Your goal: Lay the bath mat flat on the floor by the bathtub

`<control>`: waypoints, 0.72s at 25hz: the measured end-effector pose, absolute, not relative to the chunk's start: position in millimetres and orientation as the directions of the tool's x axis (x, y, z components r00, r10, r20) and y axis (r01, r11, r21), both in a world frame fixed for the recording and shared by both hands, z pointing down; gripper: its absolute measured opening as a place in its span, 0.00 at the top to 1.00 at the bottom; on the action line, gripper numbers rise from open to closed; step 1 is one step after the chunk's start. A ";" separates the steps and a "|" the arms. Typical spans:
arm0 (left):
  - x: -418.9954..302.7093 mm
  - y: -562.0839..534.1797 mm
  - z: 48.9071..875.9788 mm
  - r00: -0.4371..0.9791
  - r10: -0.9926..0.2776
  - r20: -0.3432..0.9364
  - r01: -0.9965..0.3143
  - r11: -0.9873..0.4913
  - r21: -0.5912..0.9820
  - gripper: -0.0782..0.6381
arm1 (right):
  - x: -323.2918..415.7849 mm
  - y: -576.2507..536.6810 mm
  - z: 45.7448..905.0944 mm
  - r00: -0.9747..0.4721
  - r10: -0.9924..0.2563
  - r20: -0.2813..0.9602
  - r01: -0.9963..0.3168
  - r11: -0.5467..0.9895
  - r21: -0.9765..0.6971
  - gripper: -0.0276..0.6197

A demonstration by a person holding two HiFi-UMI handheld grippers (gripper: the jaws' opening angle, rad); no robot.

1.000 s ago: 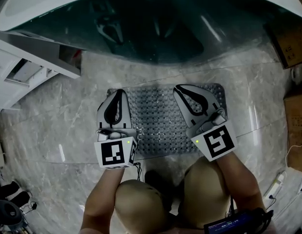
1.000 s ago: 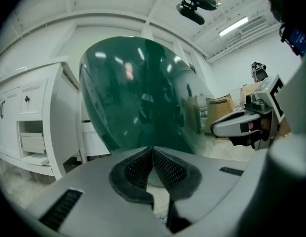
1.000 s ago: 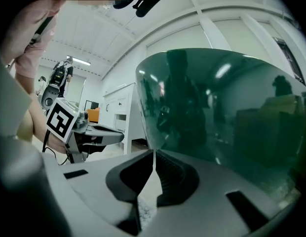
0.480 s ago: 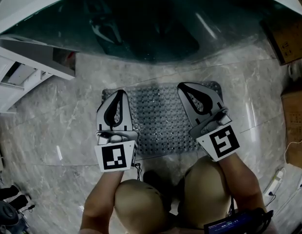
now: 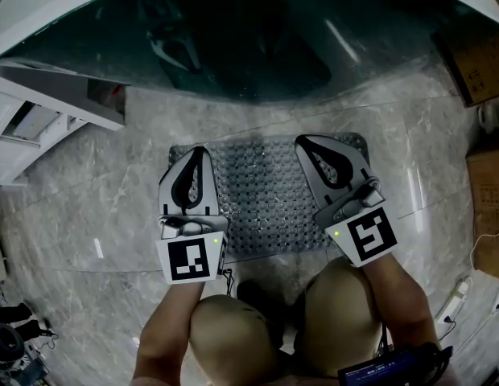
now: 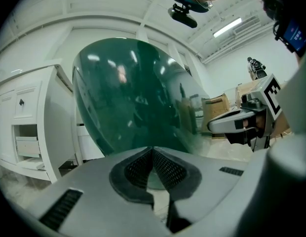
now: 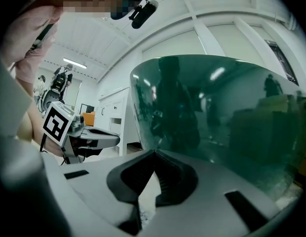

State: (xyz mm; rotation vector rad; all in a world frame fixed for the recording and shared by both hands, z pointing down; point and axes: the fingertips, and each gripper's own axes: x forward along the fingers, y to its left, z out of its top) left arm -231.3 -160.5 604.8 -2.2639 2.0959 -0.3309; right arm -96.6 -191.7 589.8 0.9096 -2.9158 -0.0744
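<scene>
A bathroom is shown, apparently mocked up within a larger hall; a dark green bathtub (image 5: 233,47) is set on a marble-patterned floor (image 5: 96,207), with a white cabinet (image 5: 40,111) at the left; cardboard boxes (image 5: 473,64) are kept at the right; a strip light (image 6: 227,27) is seen overhead.

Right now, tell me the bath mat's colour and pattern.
The bath mat is grey with a dense grid of small bumps, clearest in the head view.

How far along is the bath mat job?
Done: the bath mat lies flat on the floor beside the bathtub. In hand: nothing; the left gripper and right gripper are shut and empty over it. Left: seemingly only pulling the grippers away.
</scene>
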 end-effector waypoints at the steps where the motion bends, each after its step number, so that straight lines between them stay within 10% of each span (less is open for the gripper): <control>1: -231.0 -160.9 605.1 0.066 -0.989 0.130 -0.981 -0.089 -0.173 0.85 | -96.5 -192.0 590.2 -0.819 -0.570 0.068 -0.566 0.822 0.071 0.93; 18: -228.6 -162.4 605.8 0.064 -0.989 0.136 -0.978 -0.089 -0.188 0.85 | -95.0 -193.9 590.9 -0.823 -0.566 0.055 -0.563 0.824 0.057 0.93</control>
